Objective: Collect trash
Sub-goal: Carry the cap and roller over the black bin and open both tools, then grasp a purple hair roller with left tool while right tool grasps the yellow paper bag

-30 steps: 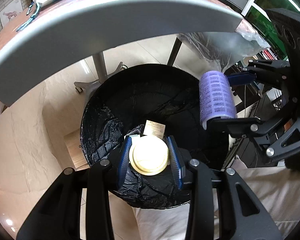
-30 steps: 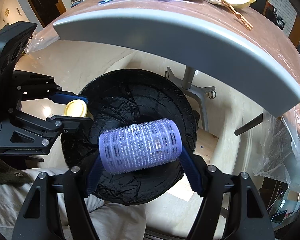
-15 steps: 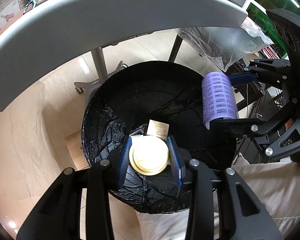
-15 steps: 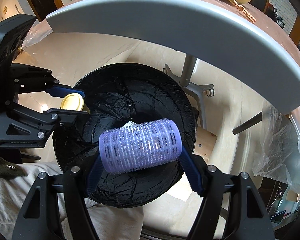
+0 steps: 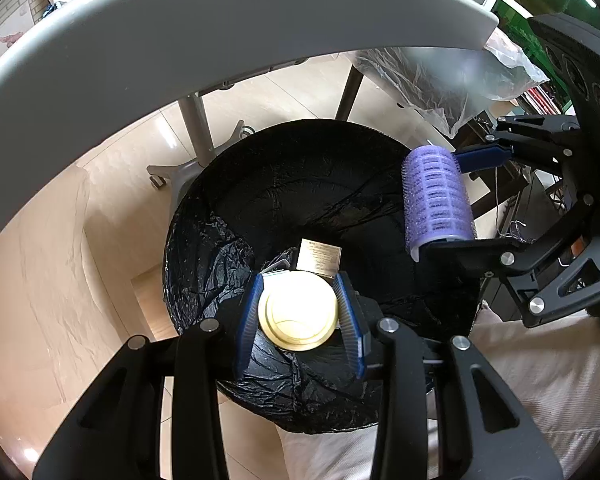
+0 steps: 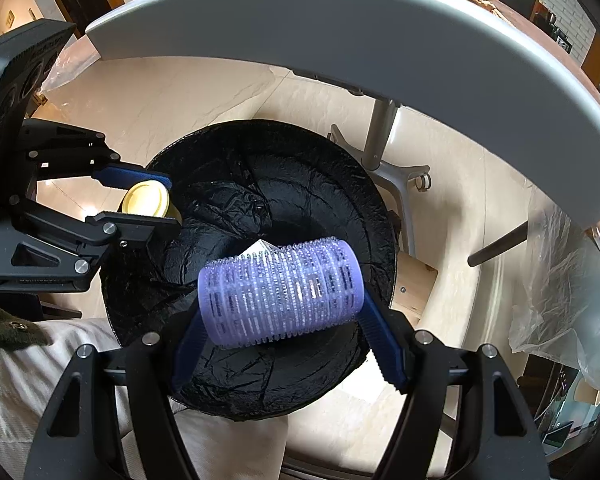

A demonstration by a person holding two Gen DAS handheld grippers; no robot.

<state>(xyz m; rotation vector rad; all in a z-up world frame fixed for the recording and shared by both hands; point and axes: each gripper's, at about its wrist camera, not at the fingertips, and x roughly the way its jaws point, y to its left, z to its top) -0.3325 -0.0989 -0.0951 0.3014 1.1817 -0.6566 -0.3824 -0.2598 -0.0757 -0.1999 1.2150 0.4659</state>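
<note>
A round bin with a black bag (image 5: 300, 184) (image 6: 300, 176) stands on the floor below the table edge. My left gripper (image 5: 298, 312) is shut on a pale yellow round lid (image 5: 298, 312) and holds it over the near part of the bin; the lid also shows in the right wrist view (image 6: 146, 200). My right gripper (image 6: 282, 292) is shut on a purple hair roller (image 6: 282, 292), held crosswise over the bin; the roller also shows in the left wrist view (image 5: 438, 200). A small card (image 5: 318, 256) lies in the bin.
The grey table edge (image 5: 220, 28) (image 6: 340, 28) arches over the bin. A table leg with wheeled foot (image 6: 384, 152) stands behind the bin. A clear plastic bag (image 5: 440, 76) hangs at the right. White cloth (image 5: 540, 380) is near me.
Both grippers have lowered and moved a little forward over the bin, each still holding its object. The table top has slid out of view above.
</note>
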